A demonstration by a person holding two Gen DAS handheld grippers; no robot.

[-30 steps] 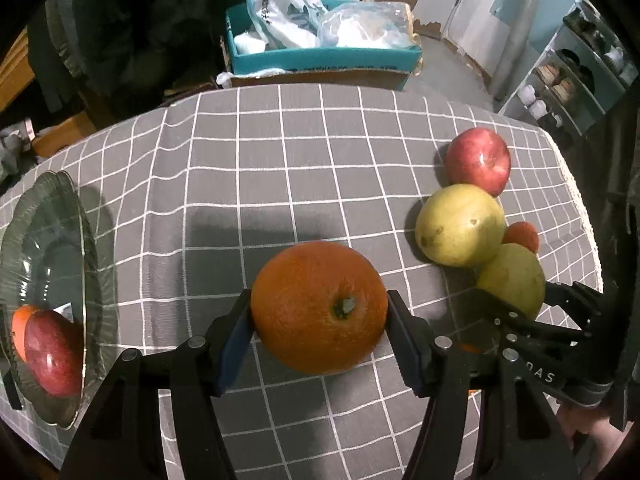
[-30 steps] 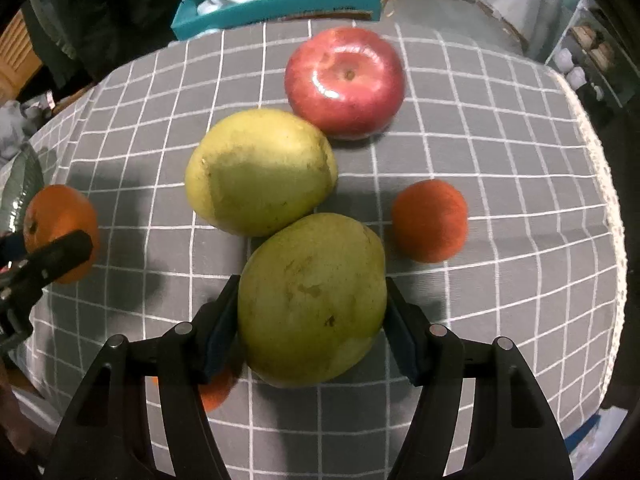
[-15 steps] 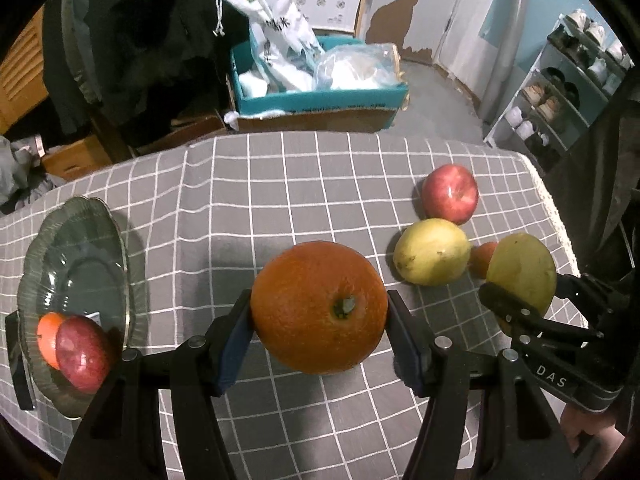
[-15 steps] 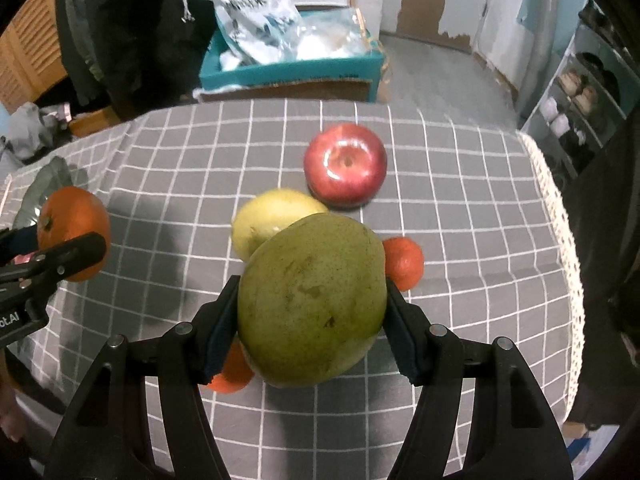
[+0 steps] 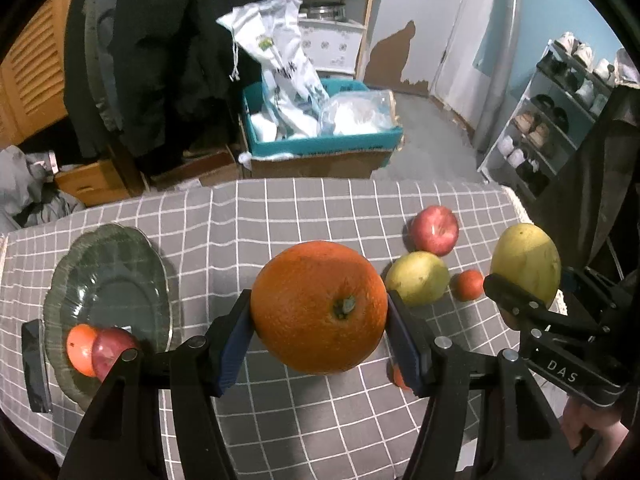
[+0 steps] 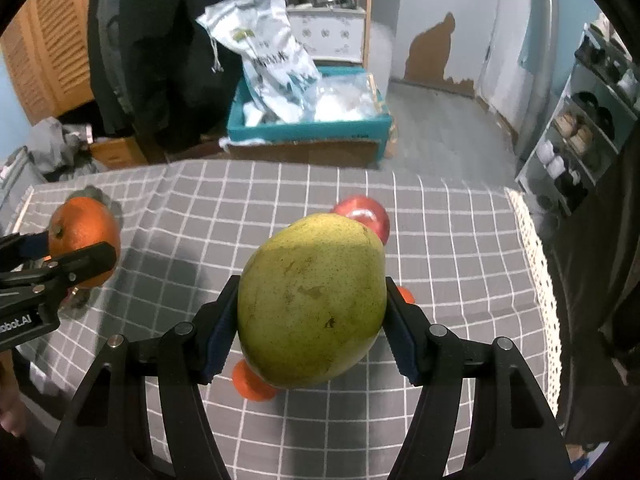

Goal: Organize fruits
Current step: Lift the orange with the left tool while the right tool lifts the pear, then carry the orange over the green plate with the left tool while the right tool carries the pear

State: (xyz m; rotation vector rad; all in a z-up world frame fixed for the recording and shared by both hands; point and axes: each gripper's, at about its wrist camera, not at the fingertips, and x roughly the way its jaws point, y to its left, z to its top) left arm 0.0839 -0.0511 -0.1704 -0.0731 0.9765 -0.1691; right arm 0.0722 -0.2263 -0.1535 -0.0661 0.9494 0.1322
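Left wrist view: left gripper (image 5: 320, 312) clamped on a big orange (image 5: 320, 306), blue finger pads pressed to both its sides, stem end facing the camera, fruit held up off the surface (image 5: 224, 236), which wears a grey cloth with a white grid. Glass plate (image 5: 100, 264) sits at the left, holding a red apple (image 5: 112, 350) and a small orange fruit (image 5: 80, 348) touching each other at its near rim. On the right of the surface lie another red apple (image 5: 435, 230), a yellow-green pear (image 5: 418, 278) just in front of it, a small tangerine (image 5: 469, 285) just beside the pear; another bit of orange fruit (image 5: 398, 376) peeks out behind the right finger pad. Right gripper (image 5: 532, 280) at far right grips a green-yellow mango (image 5: 526, 262), also raised. Teal box (image 5: 320, 142) with white bags on the floor behind. Right wrist view: right gripper (image 6: 312, 310) closed on the mango (image 6: 312, 300), pads tight on both flanks, clear of the surface (image 6: 460, 240). Red apple (image 6: 370, 216) partly hidden behind it, one tangerine (image 6: 252, 386) showing below the mango, a sliver of another (image 6: 405, 294) at its right; pear hidden. Left gripper (image 6: 68, 246) at the left edge holds the orange (image 6: 82, 236) aloft, plate rim (image 6: 96, 193) barely visible behind it. Teal box (image 6: 308, 130) beyond the surface.
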